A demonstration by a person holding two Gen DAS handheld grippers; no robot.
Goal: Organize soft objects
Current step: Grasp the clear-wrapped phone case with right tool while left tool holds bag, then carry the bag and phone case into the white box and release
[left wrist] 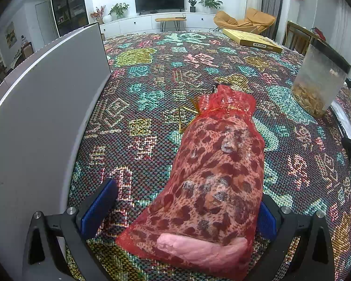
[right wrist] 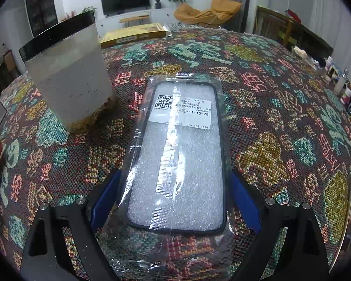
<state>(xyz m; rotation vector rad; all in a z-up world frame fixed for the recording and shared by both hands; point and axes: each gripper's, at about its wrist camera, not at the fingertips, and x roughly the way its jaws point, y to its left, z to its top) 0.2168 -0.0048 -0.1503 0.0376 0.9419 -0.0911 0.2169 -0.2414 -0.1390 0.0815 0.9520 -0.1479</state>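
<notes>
The left gripper [left wrist: 182, 213] stood wide open around a red mesh drawstring pouch of leopard-print cloth [left wrist: 213, 182] lying on the patterned woven tablecloth [left wrist: 152, 75]. The right gripper [right wrist: 175, 201] likewise straddled a plastic-bagged black phone case [right wrist: 177, 154], gripping nothing. Each grasp would likely go best squeezing gently across the middle.

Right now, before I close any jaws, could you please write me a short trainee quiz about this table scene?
1. True or false: the red mesh drawstring pouch lies between the jaws of the left gripper.
2. What lies between the jaws of the right gripper? A) a yellow flat box B) the dark-rimmed phone case in clear plastic wrap C) a potted plant
3. Fill in: the frosted plastic container with black lid stands ____ on the woven patterned cloth.
Key: 1 true; 2 B; 3 upright.
</notes>
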